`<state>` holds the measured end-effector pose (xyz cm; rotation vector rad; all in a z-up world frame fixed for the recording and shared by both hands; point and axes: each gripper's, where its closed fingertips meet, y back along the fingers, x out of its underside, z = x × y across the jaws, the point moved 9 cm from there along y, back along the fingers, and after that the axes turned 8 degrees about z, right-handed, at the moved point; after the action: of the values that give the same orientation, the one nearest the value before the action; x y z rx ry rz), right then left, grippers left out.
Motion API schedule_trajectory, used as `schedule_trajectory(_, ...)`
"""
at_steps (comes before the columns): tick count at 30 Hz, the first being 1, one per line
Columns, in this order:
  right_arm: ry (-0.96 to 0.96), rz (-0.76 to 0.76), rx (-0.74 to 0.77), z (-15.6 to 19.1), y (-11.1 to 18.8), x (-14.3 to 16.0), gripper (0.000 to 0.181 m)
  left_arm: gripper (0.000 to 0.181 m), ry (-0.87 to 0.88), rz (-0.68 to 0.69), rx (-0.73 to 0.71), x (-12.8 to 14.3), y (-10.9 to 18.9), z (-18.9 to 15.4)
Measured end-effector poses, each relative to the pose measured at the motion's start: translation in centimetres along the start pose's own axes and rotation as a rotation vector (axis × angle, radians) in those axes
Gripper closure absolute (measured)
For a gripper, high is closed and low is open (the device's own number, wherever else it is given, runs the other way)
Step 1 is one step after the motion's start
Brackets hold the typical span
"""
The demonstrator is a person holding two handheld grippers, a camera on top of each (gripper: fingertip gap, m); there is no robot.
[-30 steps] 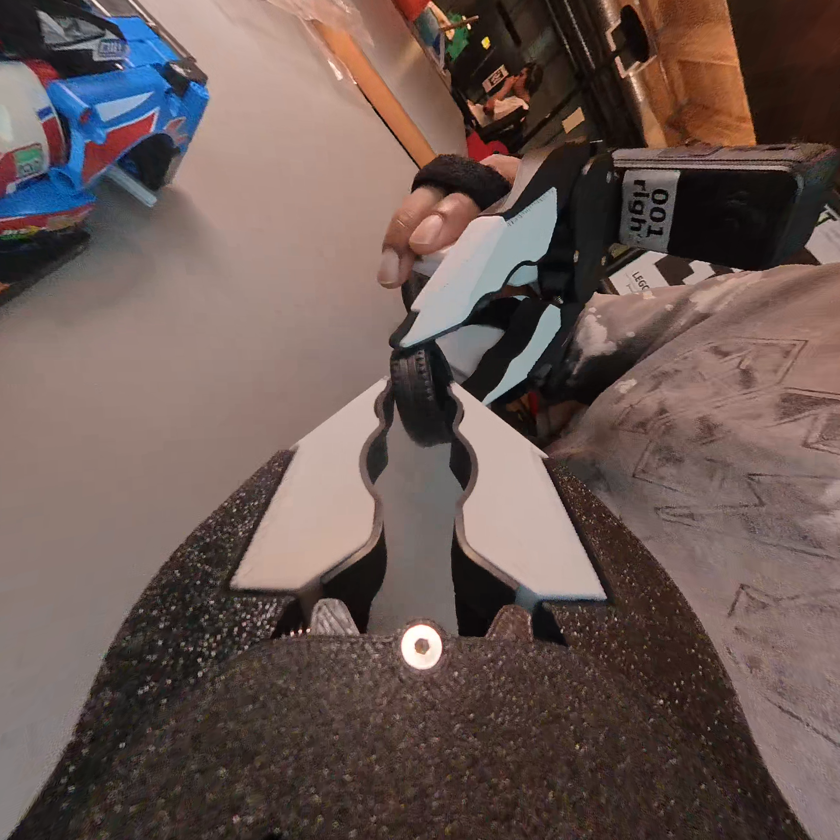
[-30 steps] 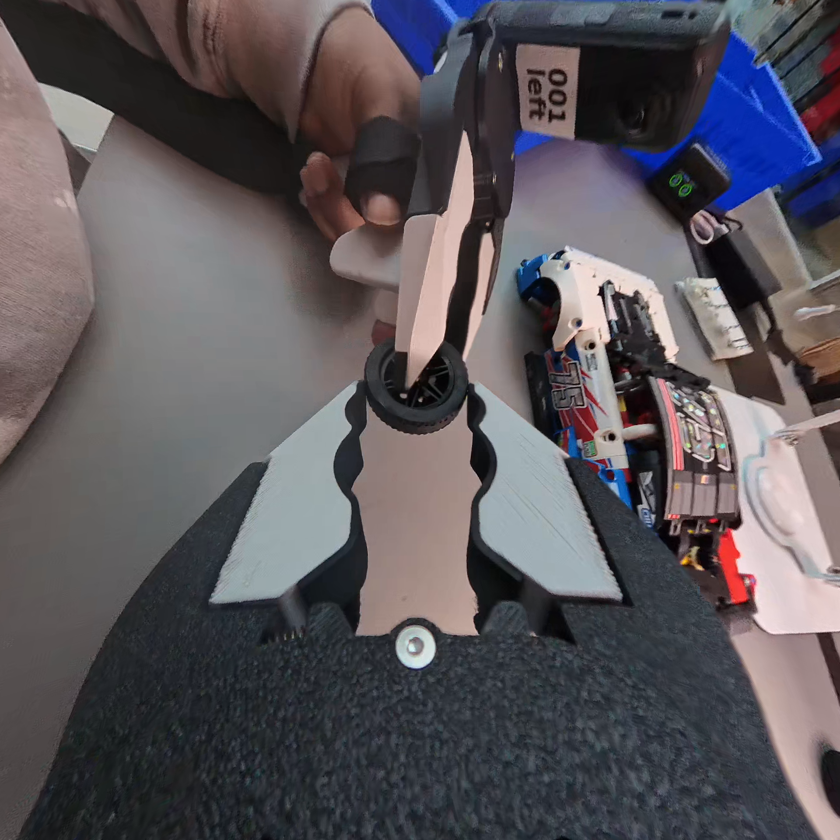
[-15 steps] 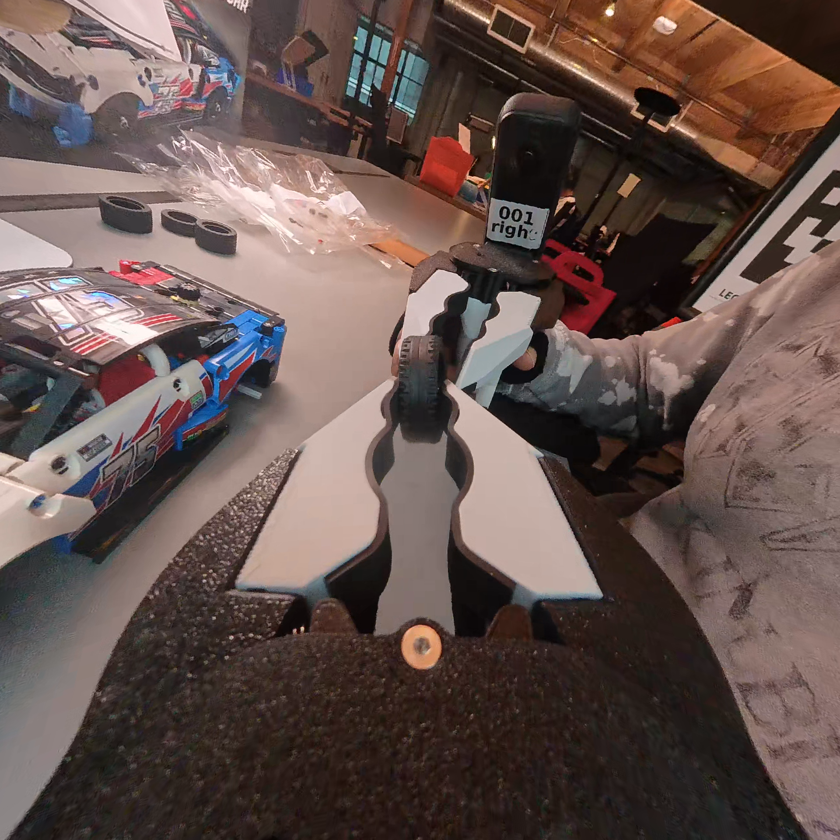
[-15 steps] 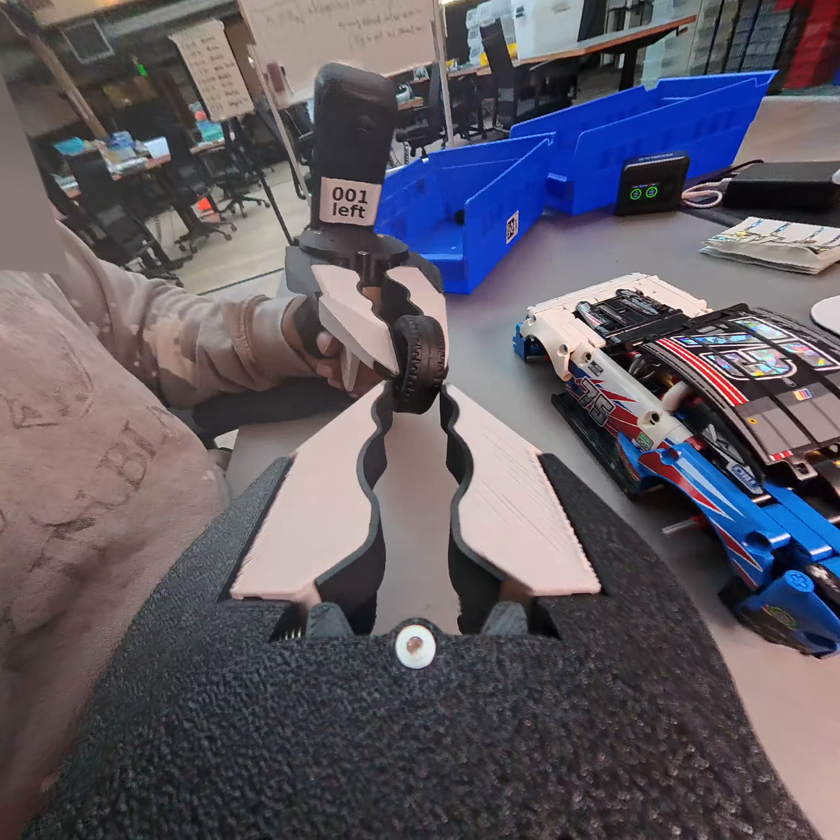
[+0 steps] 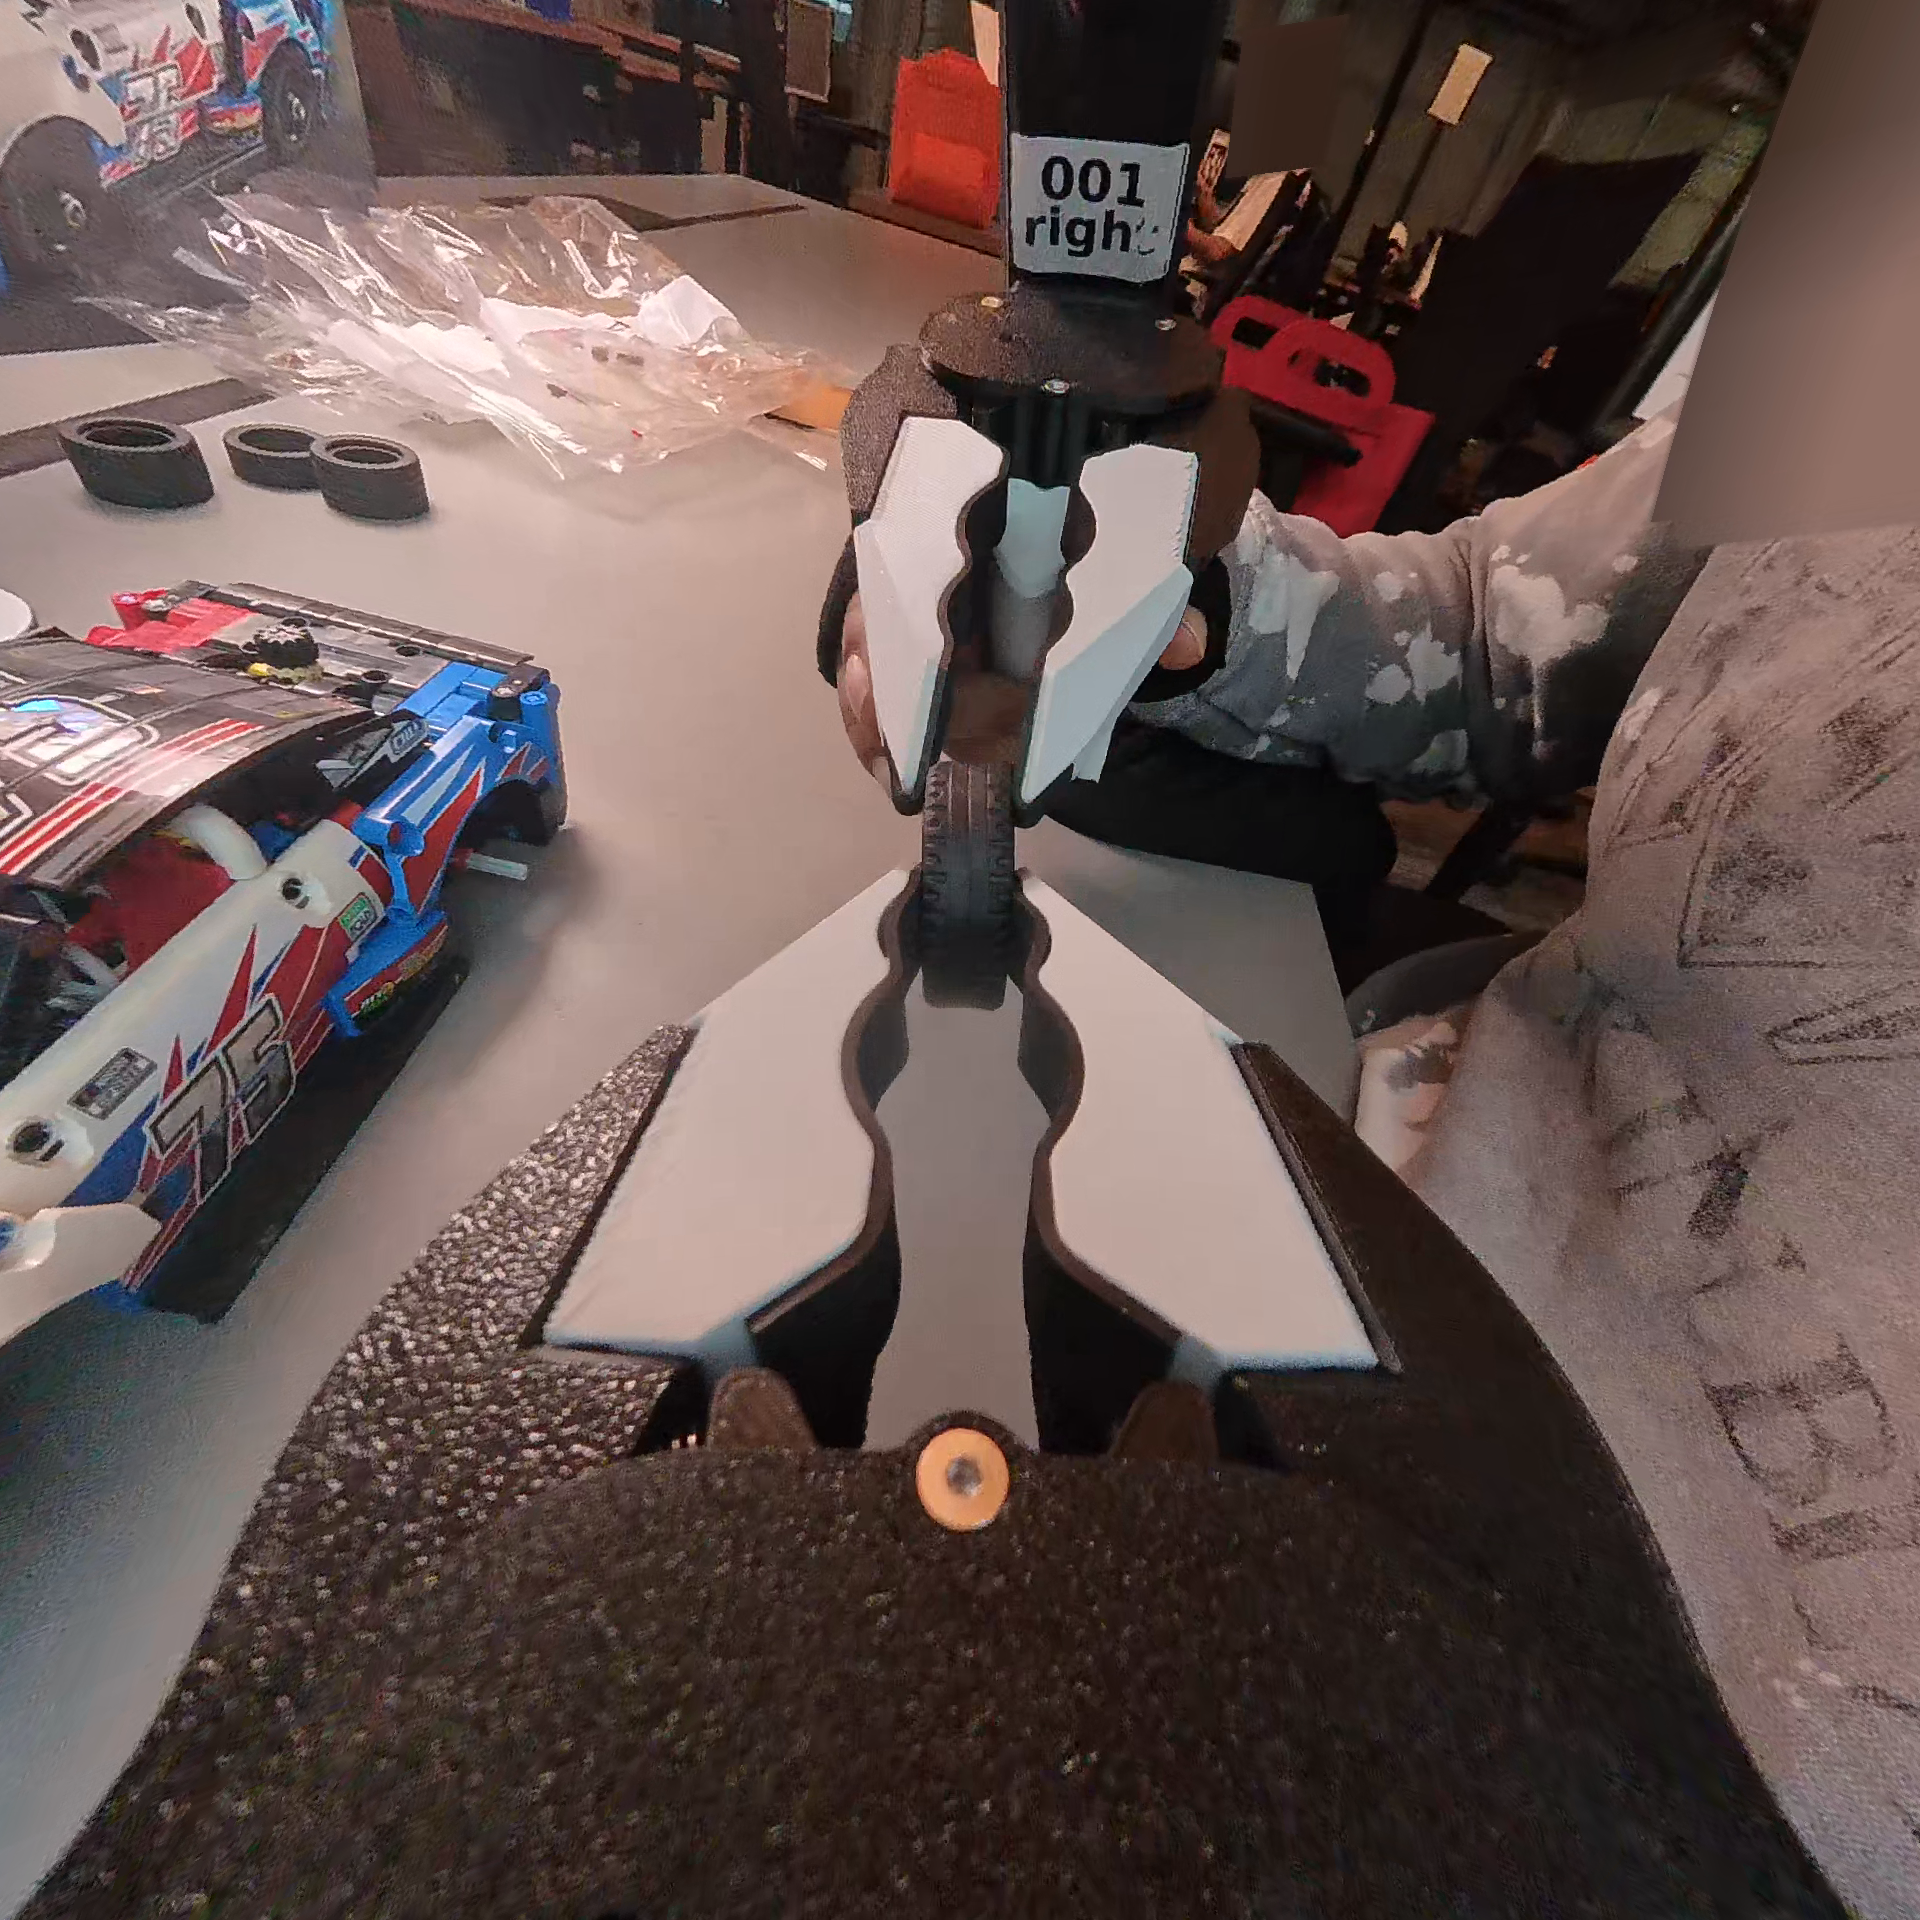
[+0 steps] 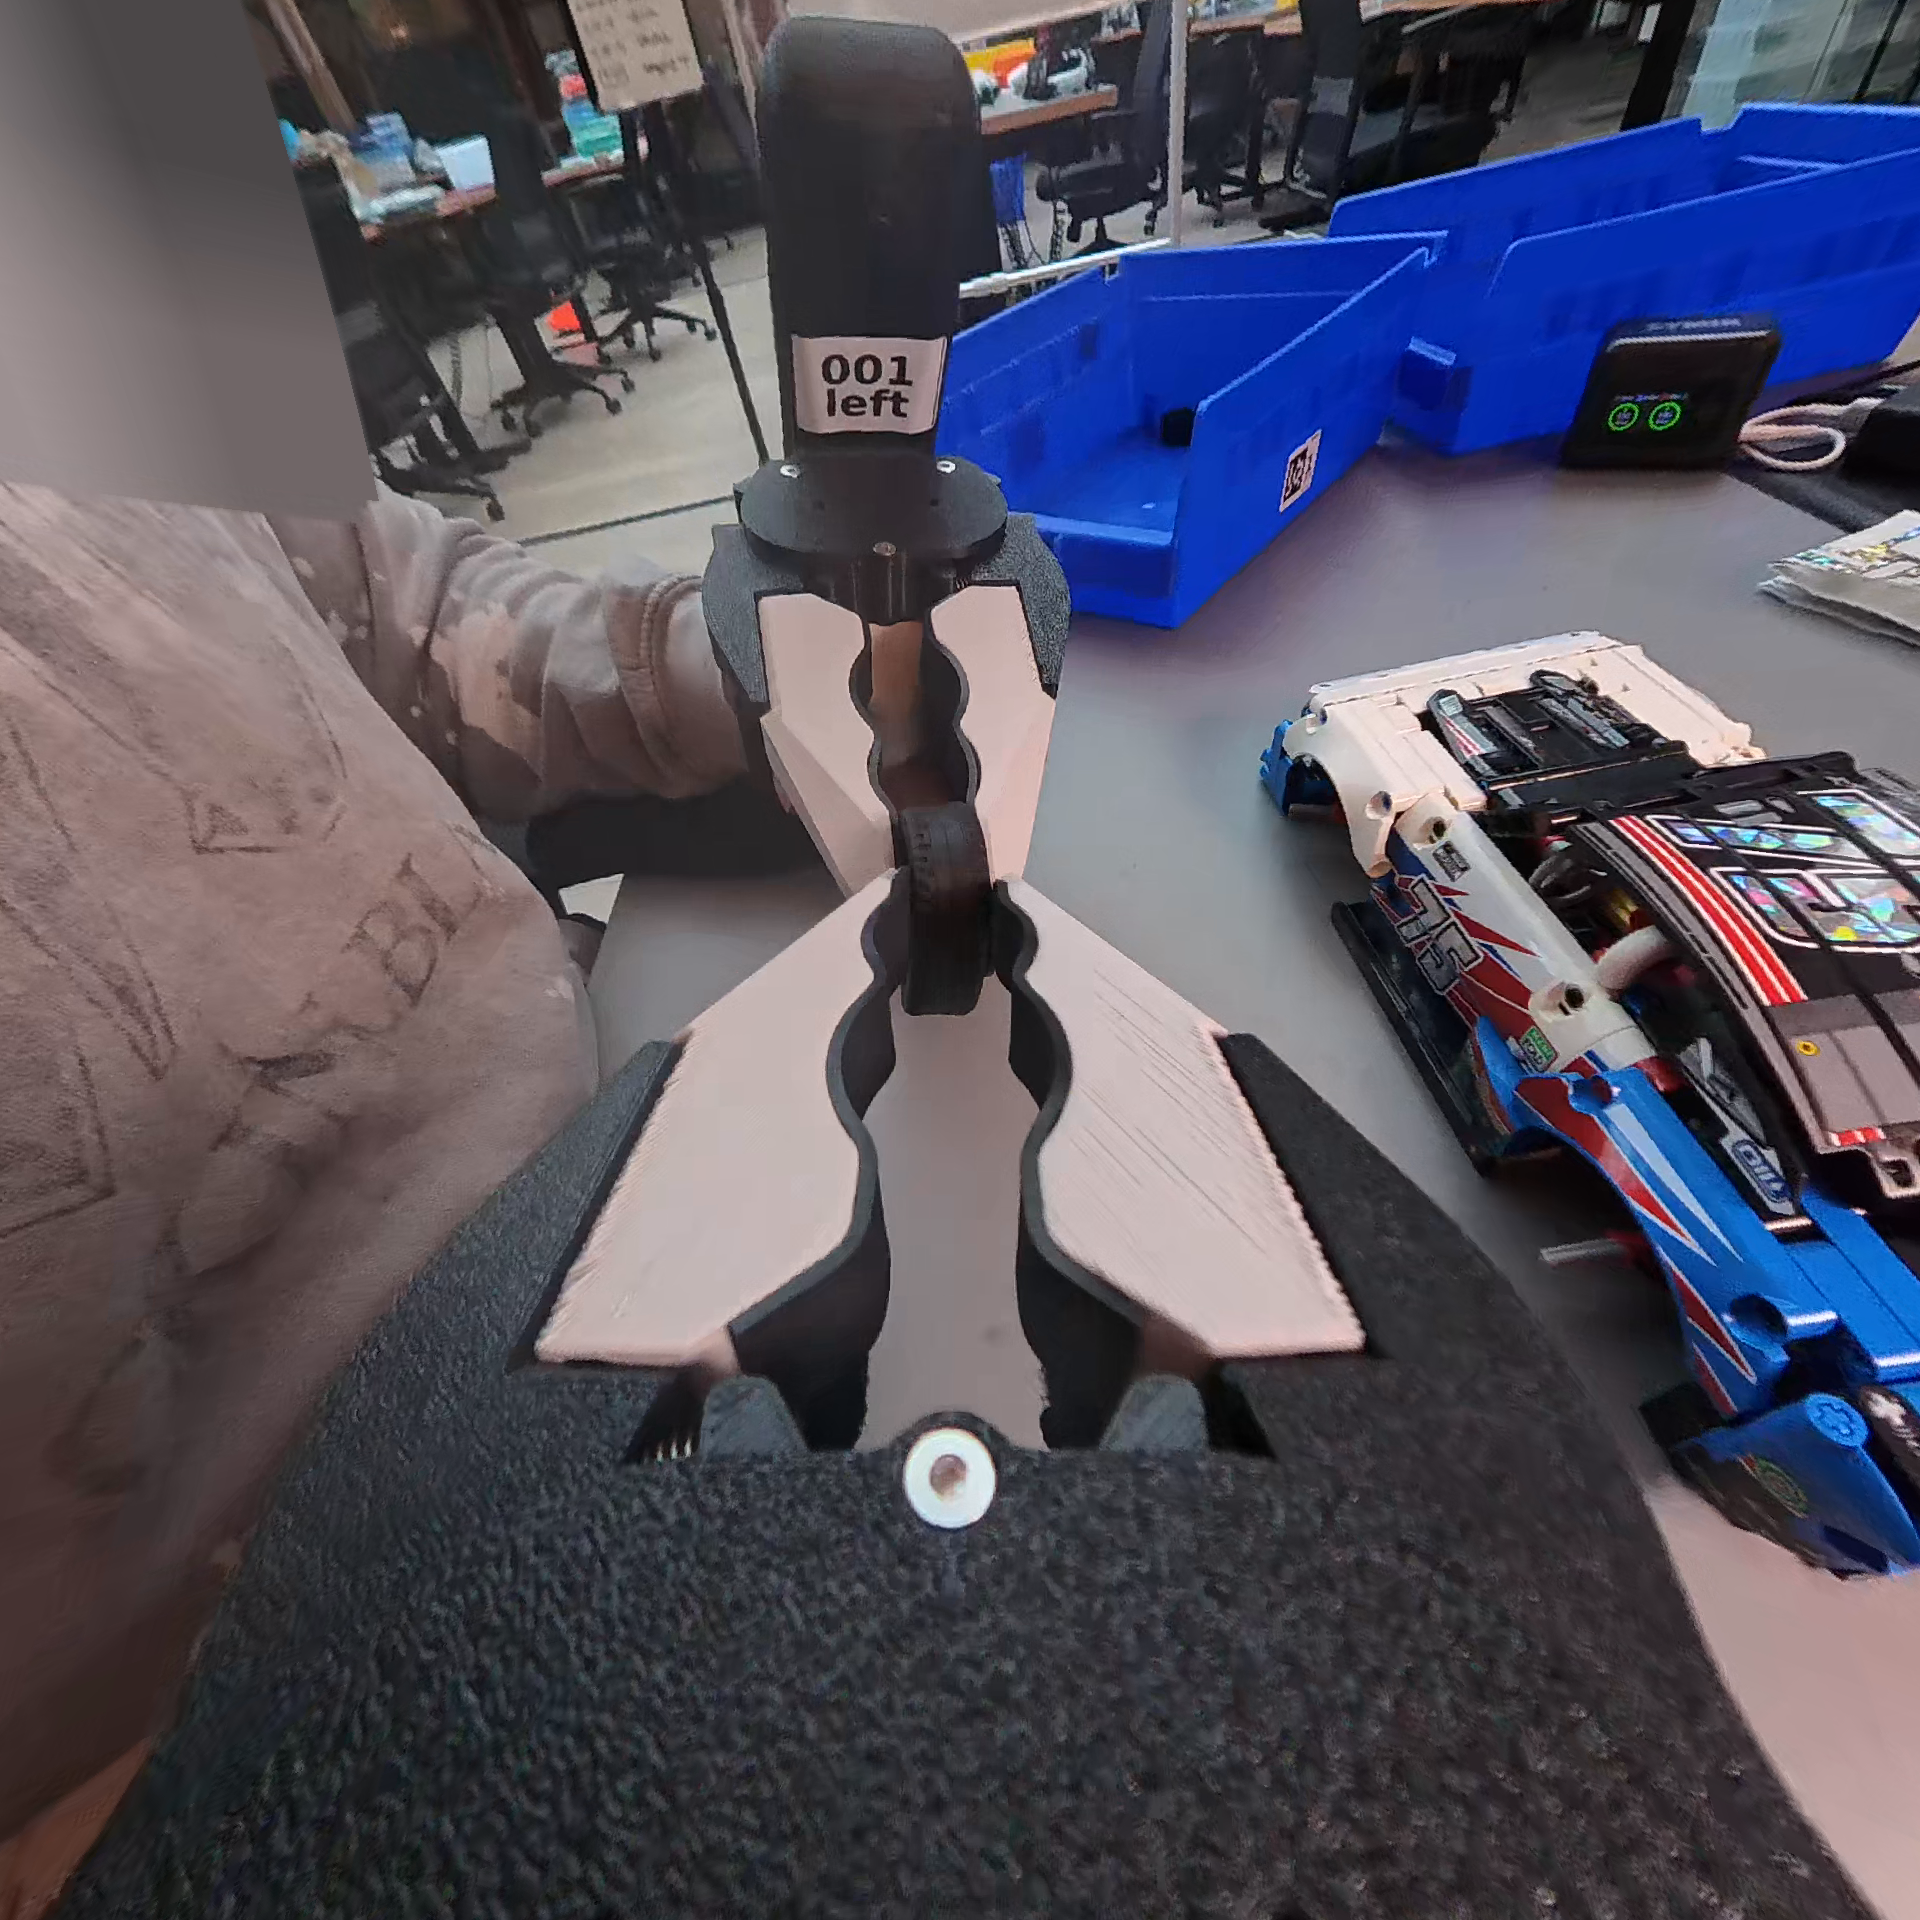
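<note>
I hold my two hand-held grippers tip to tip above the worktop (image 5: 727,644), each pointing at the other, both level with my chest. My left hand-held gripper (image 5: 964,883) is clenched on a small black wheel (image 5: 966,894), tread edge-on between its fingertips. My right hand-held gripper (image 6: 940,904) is closed on the same wheel (image 6: 940,925) from the opposite side, so both grip it in mid-air. The blue, white and red toy car (image 6: 1621,1039) rests on the worktop beside them, with three loose tyres (image 5: 249,473) beyond it, near crumpled clear plastic bags (image 5: 468,322).
</note>
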<state>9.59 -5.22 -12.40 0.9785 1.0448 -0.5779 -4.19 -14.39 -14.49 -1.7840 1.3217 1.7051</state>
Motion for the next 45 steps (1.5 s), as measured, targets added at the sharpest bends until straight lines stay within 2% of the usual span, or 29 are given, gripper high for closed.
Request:
schedule_trajectory(2,0.035,0.000,0.034,0.0,0.0,0.1,0.168,0.168,0.030,0.006,0.000,0.0,-0.1,0.2)
schedule_trajectory(9,0.247,-0.034,0.384,0.4,-1.0,0.1,0.171,0.167,0.390,-0.075,0.057,0.4,0.0,2.3)
schedule_trajectory(17,0.442,-0.006,0.545,1.6,-1.9,1.0,0.172,0.167,0.492,-0.062,0.065,1.2,-0.3,2.7)
schedule_trajectory(22,0.665,0.083,0.680,2.3,-2.7,1.6,0.174,0.166,0.537,-0.052,0.046,1.7,-0.5,3.0)
schedule_trajectory(29,0.779,0.150,0.731,2.4,-3.1,2.4,0.176,0.165,0.665,-0.052,0.075,2.6,-1.1,3.5)
schedule_trajectory(32,0.764,0.142,0.726,2.5,-2.9,2.4,0.176,0.166,0.648,-0.042,0.040,2.5,-1.3,3.5)
schedule_trajectory(34,0.766,0.081,0.449,5.6,-4.9,2.6,0.181,0.170,0.652,-0.130,-0.010,1.6,-0.7,4.5)
schedule_trajectory(35,0.825,0.095,0.472,6.2,-5.8,2.9,0.181,0.169,0.569,-0.143,0.006,0.5,-0.4,4.0)
schedule_trajectory(36,0.834,0.080,0.570,4.9,-4.7,2.5,0.181,0.168,0.431,-0.114,-0.054,-0.4,-0.1,3.2)
schedule_trajectory(37,0.668,0.028,0.585,3.0,-2.4,1.3,0.181,0.168,0.312,-0.099,-0.126,-0.7,0.2,2.8)
schedule_trajectory(38,0.535,-0.038,0.574,1.7,-0.4,0.3,0.181,0.168,0.287,-0.091,-0.173,-0.5,0.6,3.0)
schedule_trajectory(40,0.425,-0.156,0.526,0.8,1.2,-0.7,0.181,0.169,0.307,-0.094,-0.198,0.0,1.0,3.6)
schedule_trajectory(41,0.349,-0.182,0.492,0.3,1.3,-0.6,0.181,0.168,0.245,-0.098,-0.199,-0.2,1.1,3.3)
schedule_trajectory(45,0.097,-0.124,0.213,-0.9,0.6,0.3,0.138,0.167,-0.034,-0.069,-0.187,-0.5,0.8,1.1)
